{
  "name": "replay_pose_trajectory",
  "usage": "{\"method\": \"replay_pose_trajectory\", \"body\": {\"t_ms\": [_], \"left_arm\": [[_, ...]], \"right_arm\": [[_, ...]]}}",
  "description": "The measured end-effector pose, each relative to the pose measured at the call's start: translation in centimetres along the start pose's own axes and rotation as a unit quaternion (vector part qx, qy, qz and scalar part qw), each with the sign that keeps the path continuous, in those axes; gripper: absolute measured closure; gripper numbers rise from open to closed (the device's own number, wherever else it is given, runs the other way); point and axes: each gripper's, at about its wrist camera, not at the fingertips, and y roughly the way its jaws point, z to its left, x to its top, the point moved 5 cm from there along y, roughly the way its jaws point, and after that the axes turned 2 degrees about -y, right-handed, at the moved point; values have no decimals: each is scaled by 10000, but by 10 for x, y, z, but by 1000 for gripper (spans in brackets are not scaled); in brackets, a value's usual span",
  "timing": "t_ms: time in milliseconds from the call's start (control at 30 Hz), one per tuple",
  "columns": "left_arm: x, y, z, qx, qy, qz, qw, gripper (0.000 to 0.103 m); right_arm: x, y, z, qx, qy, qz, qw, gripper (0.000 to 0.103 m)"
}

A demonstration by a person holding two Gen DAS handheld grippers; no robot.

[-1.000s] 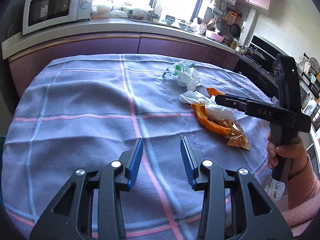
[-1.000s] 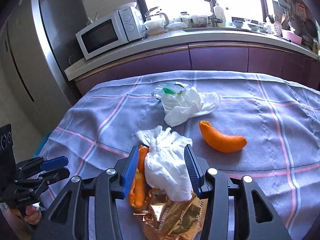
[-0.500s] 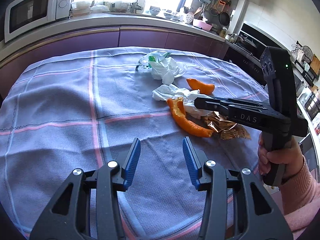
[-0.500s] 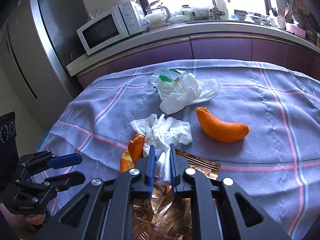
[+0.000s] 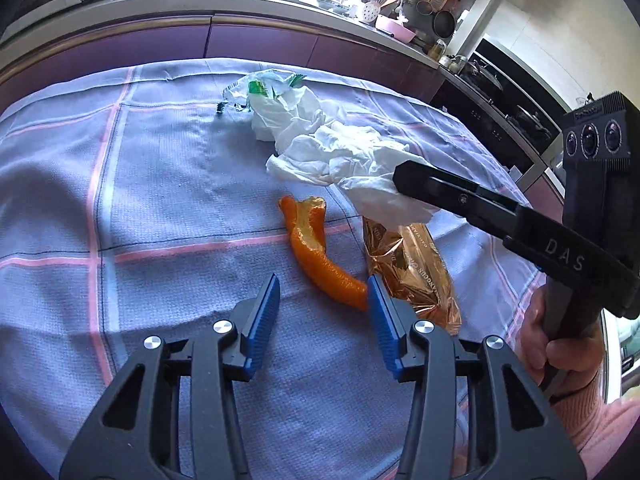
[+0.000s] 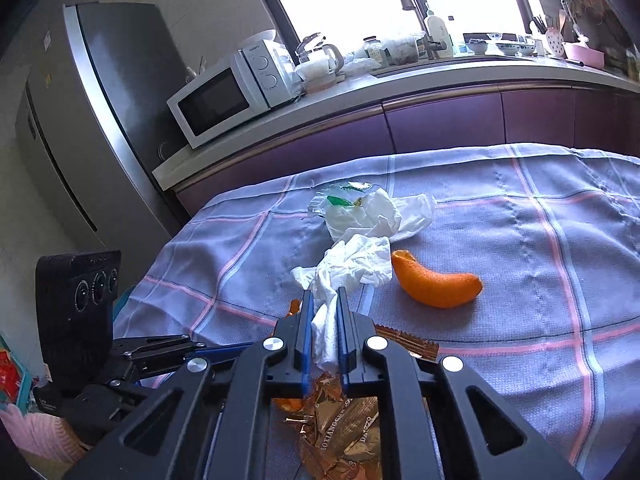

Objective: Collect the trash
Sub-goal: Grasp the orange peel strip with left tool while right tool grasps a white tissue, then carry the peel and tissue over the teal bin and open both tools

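Observation:
My right gripper (image 6: 323,298) is shut on a crumpled white tissue (image 6: 352,266) and holds it just above the cloth; it also shows in the left wrist view (image 5: 360,168). My left gripper (image 5: 323,286) is open, with the near end of an orange peel strip (image 5: 316,248) between its fingertips. A gold snack wrapper (image 5: 408,264) lies right of that peel, and under my right gripper in the right wrist view (image 6: 344,424). A second orange peel (image 6: 436,286) lies further right. A white tissue on a green-printed plastic wrapper (image 6: 360,210) lies behind.
The table carries a lilac checked cloth (image 6: 540,280). Behind it runs a purple kitchen counter (image 6: 440,120) with a microwave (image 6: 236,92) and a fridge (image 6: 100,120) at left. The stove (image 5: 504,120) is at the right.
My right gripper has closed on the white tissue and lifted it off the wrapper. My left gripper has moved forward and right, up to the orange peel strip, staying open.

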Motion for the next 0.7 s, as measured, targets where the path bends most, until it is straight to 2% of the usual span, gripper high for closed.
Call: {"method": "replay_pose_trajectory", "body": {"t_ms": [100, 233, 267, 400, 700], "left_arm": [[5, 5, 2, -111, -194, 49, 9997, 60], [7, 14, 3, -195, -314, 165, 9992, 80], [7, 15, 2, -230, -336, 177, 9990, 82], [6, 16, 4, -305, -425, 172, 9985, 86], [-2, -4, 18, -86, -493, -5, 9987, 89]], "right_arm": [[0, -1, -3, 15, 44, -23, 10000, 94], [0, -1, -5, 41, 107, -46, 9999, 94], [0, -1, -5, 49, 114, -50, 9999, 94], [-1, -1, -5, 91, 133, -61, 9999, 94], [4, -4, 4, 250, 104, -152, 9995, 94]]}}
